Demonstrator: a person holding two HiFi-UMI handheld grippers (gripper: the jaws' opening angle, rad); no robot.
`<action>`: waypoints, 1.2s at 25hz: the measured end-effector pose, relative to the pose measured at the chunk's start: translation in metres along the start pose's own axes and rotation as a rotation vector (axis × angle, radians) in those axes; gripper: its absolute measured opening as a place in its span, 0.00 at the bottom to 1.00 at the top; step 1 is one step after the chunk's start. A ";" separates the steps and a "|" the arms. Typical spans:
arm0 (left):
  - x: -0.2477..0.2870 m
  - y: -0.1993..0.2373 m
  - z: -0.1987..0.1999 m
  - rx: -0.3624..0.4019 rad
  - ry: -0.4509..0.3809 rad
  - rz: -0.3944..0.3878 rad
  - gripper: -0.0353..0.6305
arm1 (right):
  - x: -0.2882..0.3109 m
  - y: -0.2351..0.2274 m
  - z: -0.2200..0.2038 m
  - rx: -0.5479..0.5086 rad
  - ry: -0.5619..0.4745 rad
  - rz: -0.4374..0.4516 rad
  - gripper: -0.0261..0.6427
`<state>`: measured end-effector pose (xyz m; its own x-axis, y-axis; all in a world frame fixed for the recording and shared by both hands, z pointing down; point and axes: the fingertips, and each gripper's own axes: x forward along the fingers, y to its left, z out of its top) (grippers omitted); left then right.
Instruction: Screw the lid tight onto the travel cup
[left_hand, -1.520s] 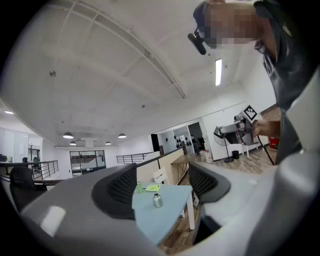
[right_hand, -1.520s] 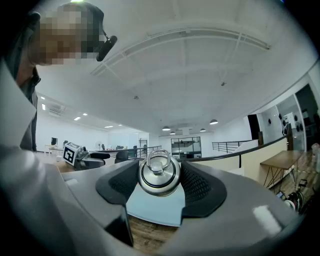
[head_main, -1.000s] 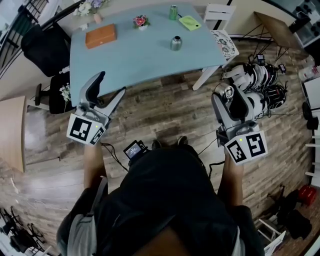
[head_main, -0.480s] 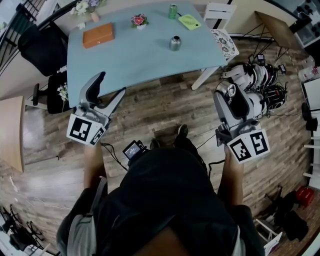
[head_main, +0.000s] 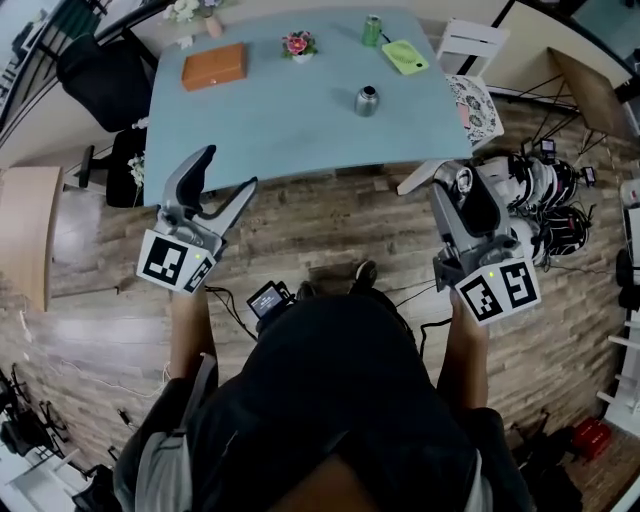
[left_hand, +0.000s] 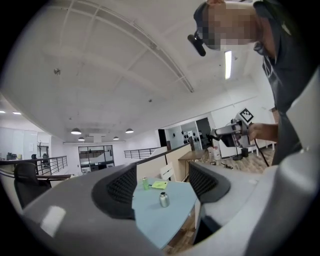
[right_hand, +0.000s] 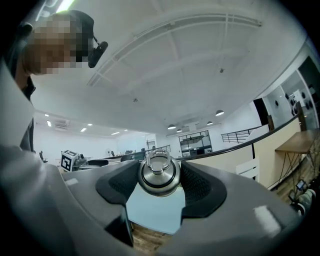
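Note:
The steel travel cup (head_main: 367, 100) stands without its lid on the light blue table (head_main: 290, 130), far ahead of both grippers; in the left gripper view the cup (left_hand: 163, 199) shows small between the jaws. My left gripper (head_main: 228, 168) is open and holds nothing, hovering over the wood floor short of the table's near edge. My right gripper (head_main: 457, 188) is shut on the round steel lid (head_main: 458, 183), off the table's right corner. In the right gripper view the lid (right_hand: 159, 173), its loop handle facing the camera, is clamped between the pads.
On the table's far side are an orange box (head_main: 214, 66), a small flower pot (head_main: 298, 44), a green can (head_main: 372, 29) and a yellow-green pad (head_main: 406, 56). A white chair (head_main: 470, 95) stands at the right corner, a black office chair (head_main: 100, 75) at the left. Helmets (head_main: 540, 190) lie on the floor.
The table and cup have shifted right and lower in the head view, so I stand closer. Both grippers keep their poses: left open, right still holding the lid.

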<state>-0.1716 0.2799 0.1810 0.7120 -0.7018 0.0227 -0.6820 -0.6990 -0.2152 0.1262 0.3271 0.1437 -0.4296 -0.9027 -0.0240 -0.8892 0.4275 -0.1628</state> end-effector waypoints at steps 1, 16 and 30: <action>0.006 -0.002 0.000 0.001 0.005 0.008 0.62 | 0.005 -0.008 0.000 0.002 0.002 0.011 0.43; 0.068 -0.015 0.007 -0.003 0.071 0.147 0.62 | 0.061 -0.096 0.011 0.029 0.010 0.166 0.44; 0.124 -0.020 0.006 -0.003 0.092 0.123 0.62 | 0.079 -0.147 0.005 0.063 0.026 0.155 0.43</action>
<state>-0.0689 0.2073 0.1824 0.6050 -0.7916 0.0859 -0.7637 -0.6074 -0.2186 0.2237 0.1923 0.1611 -0.5651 -0.8245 -0.0285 -0.8010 0.5566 -0.2204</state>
